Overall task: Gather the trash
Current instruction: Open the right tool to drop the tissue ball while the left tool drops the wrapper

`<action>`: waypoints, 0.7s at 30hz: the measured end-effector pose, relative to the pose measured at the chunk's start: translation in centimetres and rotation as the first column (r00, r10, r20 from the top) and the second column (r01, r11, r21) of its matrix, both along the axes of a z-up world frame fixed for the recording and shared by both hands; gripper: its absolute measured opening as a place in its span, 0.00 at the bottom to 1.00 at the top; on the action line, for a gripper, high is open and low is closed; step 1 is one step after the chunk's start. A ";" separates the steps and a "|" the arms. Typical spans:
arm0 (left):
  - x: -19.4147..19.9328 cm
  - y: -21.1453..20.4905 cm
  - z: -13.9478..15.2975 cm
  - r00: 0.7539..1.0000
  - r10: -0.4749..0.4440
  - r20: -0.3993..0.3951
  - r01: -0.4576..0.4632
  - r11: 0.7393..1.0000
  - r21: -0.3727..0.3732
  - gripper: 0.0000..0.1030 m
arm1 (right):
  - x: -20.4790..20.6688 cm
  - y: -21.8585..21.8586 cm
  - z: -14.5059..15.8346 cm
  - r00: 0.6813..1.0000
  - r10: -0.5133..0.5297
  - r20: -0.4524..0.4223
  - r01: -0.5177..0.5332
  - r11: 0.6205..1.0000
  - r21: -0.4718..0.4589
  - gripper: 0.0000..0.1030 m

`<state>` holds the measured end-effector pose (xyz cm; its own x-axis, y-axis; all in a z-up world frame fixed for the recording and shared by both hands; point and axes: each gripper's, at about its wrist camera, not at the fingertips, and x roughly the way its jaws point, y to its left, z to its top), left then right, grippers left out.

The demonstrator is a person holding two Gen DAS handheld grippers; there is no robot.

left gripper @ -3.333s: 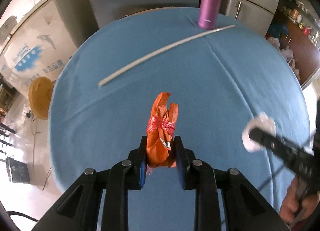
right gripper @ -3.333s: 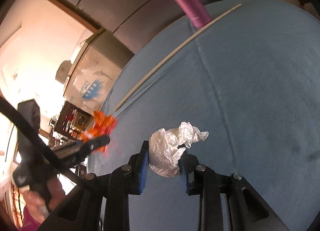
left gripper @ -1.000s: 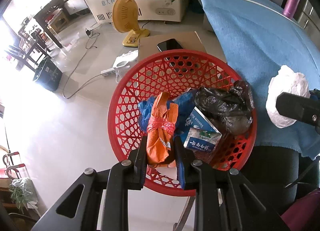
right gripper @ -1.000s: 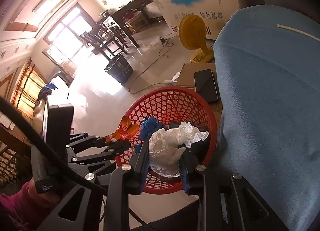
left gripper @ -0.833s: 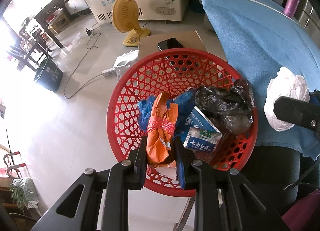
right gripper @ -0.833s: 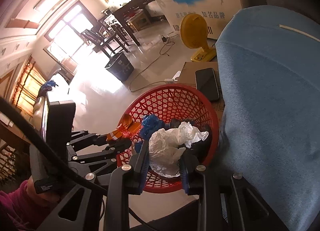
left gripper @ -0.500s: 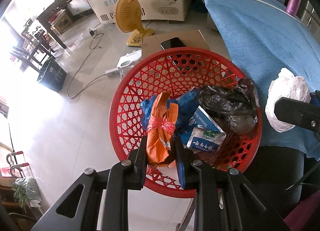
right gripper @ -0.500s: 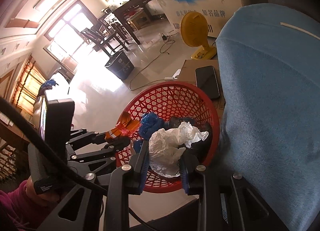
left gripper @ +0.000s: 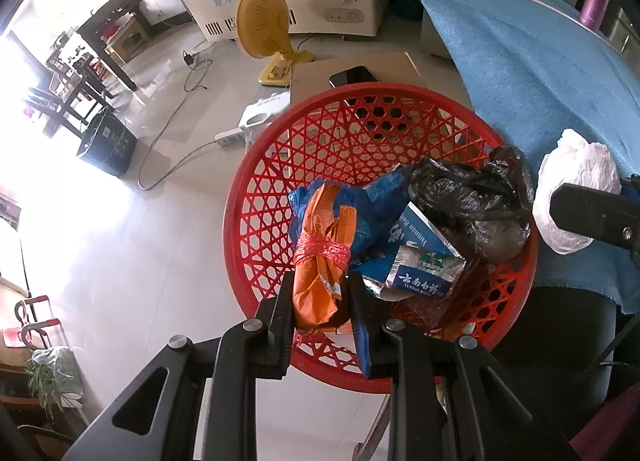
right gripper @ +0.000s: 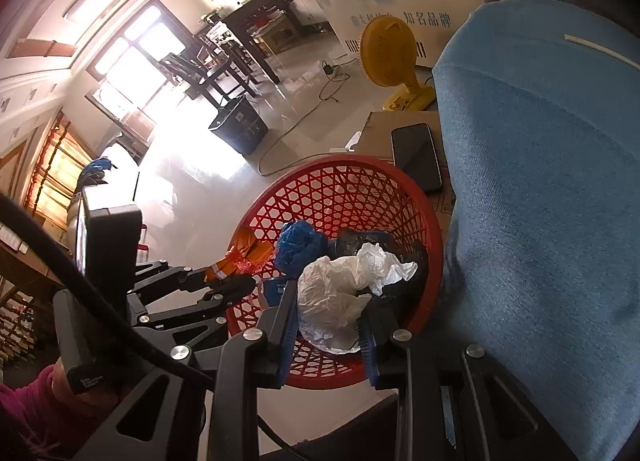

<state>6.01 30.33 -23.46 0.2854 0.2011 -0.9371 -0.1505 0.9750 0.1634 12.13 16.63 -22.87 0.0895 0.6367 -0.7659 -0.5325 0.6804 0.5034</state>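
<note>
Right now the left gripper (left gripper: 323,303), at the bottom centre of the left wrist view, is clenched on an orange wrapper bundle (left gripper: 320,261) tied with red string. The bundle stands up between its two fingers, over the lower left part of the red basket (left gripper: 256,181). Inside the basket lie a blue bag (left gripper: 376,201), a black bag (left gripper: 468,193) and a blue-and-white carton (left gripper: 424,261). In the right wrist view the right gripper (right gripper: 329,325), low in the middle, grasps a crumpled white bag (right gripper: 340,289) above the near side of the basket. A blue cloth-covered table (right gripper: 540,181) fills the right of that frame, just beside the basket.
</note>
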 end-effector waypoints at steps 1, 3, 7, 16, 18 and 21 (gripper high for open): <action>0.0 0.1 -0.1 1.000 0.001 -0.002 -0.001 1.000 0.000 0.25 | 0.0 0.1 -0.1 1.000 0.001 0.000 -0.001 1.000 -0.001 0.28; 0.0 0.1 -0.2 1.000 0.001 -0.008 -0.001 1.000 -0.007 0.25 | 0.0 0.2 -0.2 1.000 0.003 -0.003 -0.003 1.000 -0.002 0.28; 0.0 0.2 -0.6 1.000 -0.001 -0.015 0.001 1.000 -0.015 0.25 | 0.2 0.5 -0.5 1.000 0.007 -0.009 -0.007 1.000 -0.005 0.28; -0.1 0.5 -1.4 0.999 0.003 -0.035 -0.004 1.000 -0.028 0.26 | 0.7 1.1 -1.8 1.000 -0.003 -0.018 0.002 1.000 -0.010 0.29; -0.2 0.6 -1.7 0.999 0.003 -0.040 -0.004 0.999 -0.032 0.26 | 0.9 1.1 -2.2 1.000 -0.007 -0.025 0.006 1.000 -0.015 0.29; -0.3 0.7 -2.0 0.999 0.002 -0.046 -0.004 0.999 -0.041 0.27 | 1.1 1.1 -2.8 0.999 -0.013 -0.040 0.013 1.000 -0.017 0.30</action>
